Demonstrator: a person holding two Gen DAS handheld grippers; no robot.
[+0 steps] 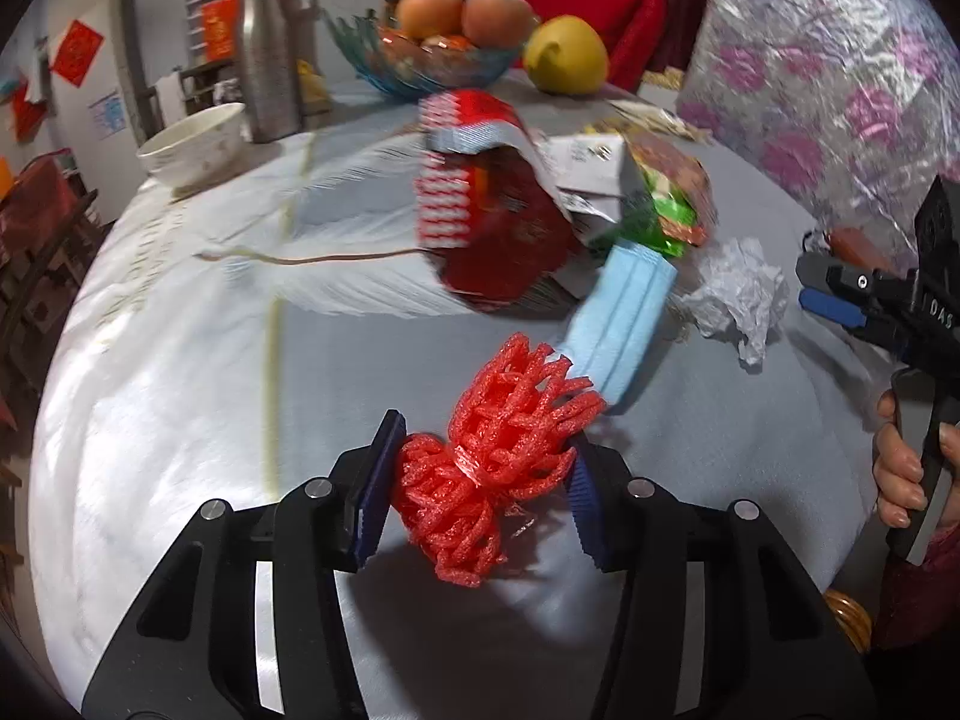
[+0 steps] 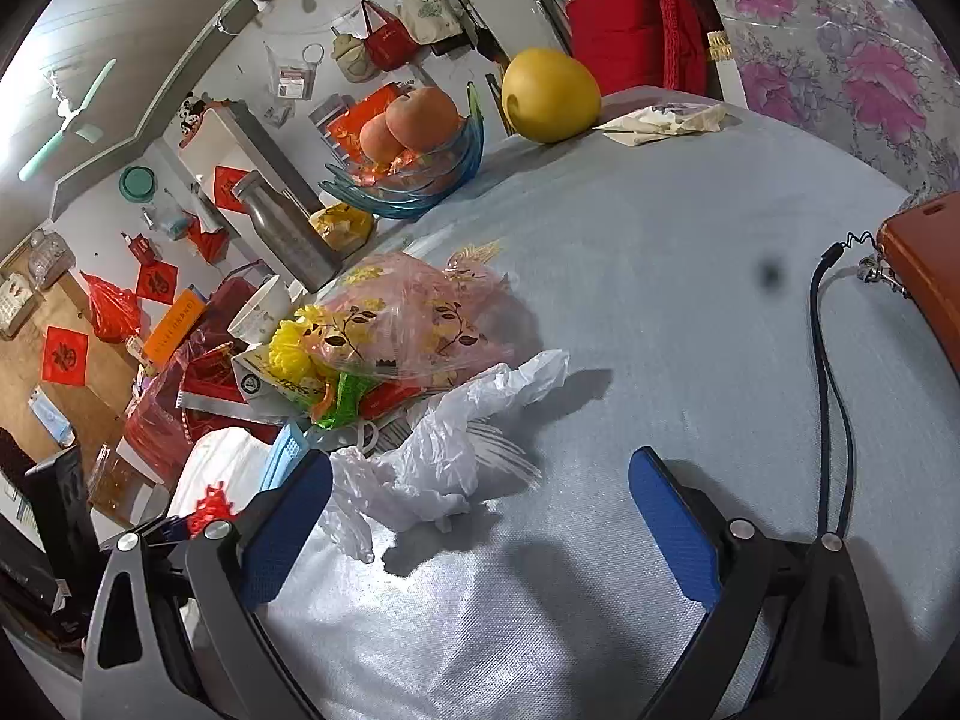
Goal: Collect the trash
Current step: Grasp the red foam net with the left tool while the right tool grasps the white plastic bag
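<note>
Left wrist view: letters "DAS" readable on right gripper (image 1: 831, 294) at right edge. Left gripper (image 1: 480, 480) fingers (image 1: 375, 498) pinching red foam net (image 1: 492, 450), squashed at middle, flared at ends, just above table (image 1: 180, 390). Blue face mask (image 1: 624, 324) just behind net. Red packet (image 1: 480, 204) blurred, print unreadable.

Right wrist view: right gripper fingers (image 2: 288, 528) spread, nothing between pads; crumpled white plastic (image 2: 444, 450) beside left one. Orange box (image 2: 171, 324) lettering too small to read. Net partly hidden, only red scrap visible at lower left.
</note>
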